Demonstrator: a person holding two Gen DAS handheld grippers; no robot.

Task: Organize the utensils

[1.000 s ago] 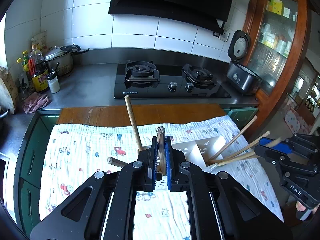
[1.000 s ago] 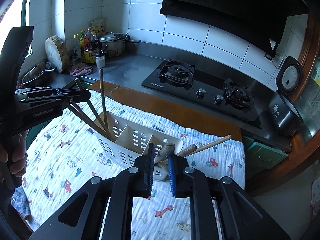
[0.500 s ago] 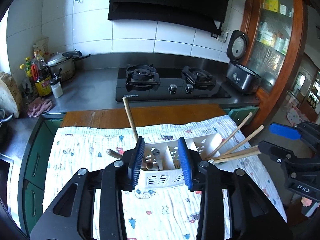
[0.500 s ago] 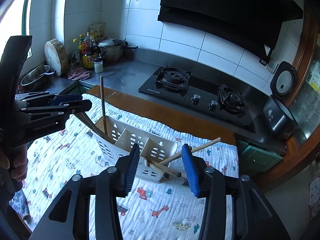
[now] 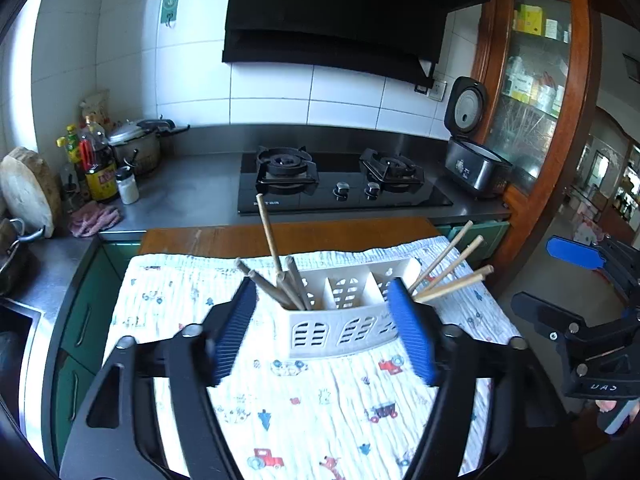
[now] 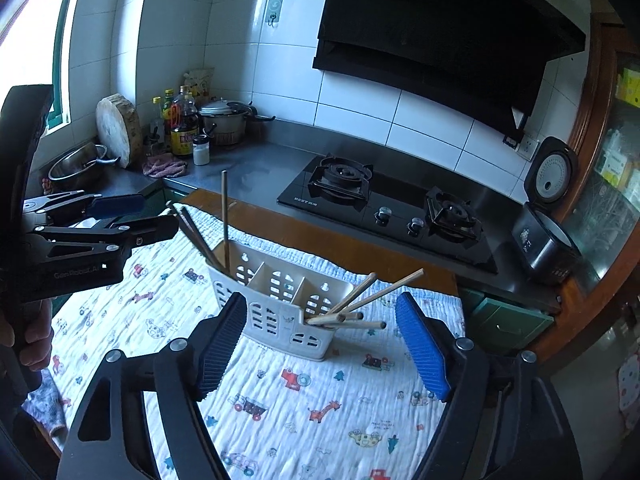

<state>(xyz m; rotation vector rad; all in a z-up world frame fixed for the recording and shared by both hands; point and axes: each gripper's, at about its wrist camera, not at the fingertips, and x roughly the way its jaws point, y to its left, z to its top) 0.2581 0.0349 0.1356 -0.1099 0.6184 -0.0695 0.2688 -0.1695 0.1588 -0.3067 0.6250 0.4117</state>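
From the left wrist, the left gripper (image 5: 322, 328) is standing with its jaws wide apart and nothing between the pads; they have just been opening, and the white caddy (image 5: 344, 324) is sitting beyond them on the printed cloth (image 5: 320, 408), framed in the gap but not touched. Dark-handled sticks (image 5: 280, 284) are leaning out of the caddy's left end compartment, one paler stick rising nearly upright among them, while pale chopsticks (image 5: 448, 272) are fanning out of the right end compartment; the middle one looks empty. That split is probably why each hand is working its own end. The right gripper (image 5: 576, 280) is hanging at the frame's right edge, clear of the caddy. From the right wrist, the right gripper (image 6: 320, 344) is likewise gaping, its jaws having just been opening, with the chopsticks (image 6: 360, 304) lying low and splayed in the near compartment ahead of it, free of the pads. The left gripper (image 6: 120, 216) is hovering at the left, beside the dark sticks (image 6: 200, 240). With every stick I can see resting in the caddy and both grippers empty, I judge the sorting is nearly or fully done, though the chopsticks' shallow lean suggests one could slide out.
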